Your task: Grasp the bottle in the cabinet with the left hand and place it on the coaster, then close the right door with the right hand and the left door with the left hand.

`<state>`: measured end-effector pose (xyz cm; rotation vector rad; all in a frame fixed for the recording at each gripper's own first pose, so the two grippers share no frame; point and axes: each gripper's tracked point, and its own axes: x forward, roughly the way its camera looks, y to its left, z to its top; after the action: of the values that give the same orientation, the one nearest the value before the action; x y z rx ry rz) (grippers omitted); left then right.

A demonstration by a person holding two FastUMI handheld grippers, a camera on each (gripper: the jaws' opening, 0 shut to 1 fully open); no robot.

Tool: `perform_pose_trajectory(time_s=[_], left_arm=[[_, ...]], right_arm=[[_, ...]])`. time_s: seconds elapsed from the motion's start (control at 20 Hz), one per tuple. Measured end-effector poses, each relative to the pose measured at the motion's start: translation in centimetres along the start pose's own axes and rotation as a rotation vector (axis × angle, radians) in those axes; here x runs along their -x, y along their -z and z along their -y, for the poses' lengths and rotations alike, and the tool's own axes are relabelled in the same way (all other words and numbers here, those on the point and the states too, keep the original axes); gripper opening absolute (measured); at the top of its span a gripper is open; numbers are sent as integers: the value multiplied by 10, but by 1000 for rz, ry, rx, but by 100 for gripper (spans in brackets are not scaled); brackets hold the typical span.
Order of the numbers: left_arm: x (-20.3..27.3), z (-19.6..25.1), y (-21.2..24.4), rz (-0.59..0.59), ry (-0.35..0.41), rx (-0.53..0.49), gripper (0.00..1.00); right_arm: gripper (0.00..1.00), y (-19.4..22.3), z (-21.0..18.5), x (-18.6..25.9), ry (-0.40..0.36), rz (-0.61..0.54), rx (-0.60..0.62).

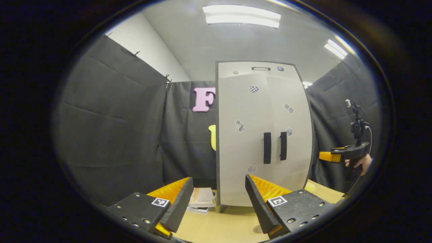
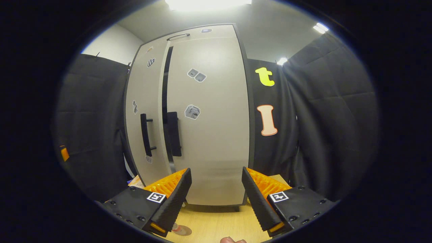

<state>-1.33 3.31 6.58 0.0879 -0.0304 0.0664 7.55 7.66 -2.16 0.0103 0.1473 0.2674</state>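
While both doors sit closed, left tongs (image 1: 218, 202) and right tongs (image 2: 216, 199) gape apart.

The left gripper (image 1: 219, 202) is hovering over the wooden table (image 1: 222, 226) with its jaws spread wide, facing the cabinet (image 1: 263, 135), whose two doors are sitting flush. A stack of papers (image 1: 202, 199) is lying beside the cabinet's left bottom corner, and the right gripper (image 1: 329, 156) is hanging by the cabinet's right side, held by a hand (image 1: 361, 163).
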Motion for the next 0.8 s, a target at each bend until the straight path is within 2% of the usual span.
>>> perform_pose_trajectory(time_s=[0.05, 0.25, 0.4, 0.45, 0.55, 0.75, 0.8], left_arm=[[2, 1, 3, -10, 7, -3, 95], [-1, 6, 18, -31, 6, 19, 95], [-6, 2, 30, -39, 15, 51, 84], [-9, 0, 32, -43, 17, 49, 89], [-13, 4, 36, -65, 18, 44, 89], [-12, 11, 44, -82, 40, 26, 89], [-8, 10, 48, -88, 38, 16, 89]], right_arm=[[95, 0, 2, 1, 8, 2, 0], [95, -2, 5, 6, 36, 25, -13], [92, 3, 12, 13, 62, 37, 4], [92, 7, 16, 17, 74, 35, 7], [95, 18, 23, 25, 92, 15, 3], [95, 28, 36, 27, 137, -12, -22], [92, 28, 35, 26, 141, -17, -35]])
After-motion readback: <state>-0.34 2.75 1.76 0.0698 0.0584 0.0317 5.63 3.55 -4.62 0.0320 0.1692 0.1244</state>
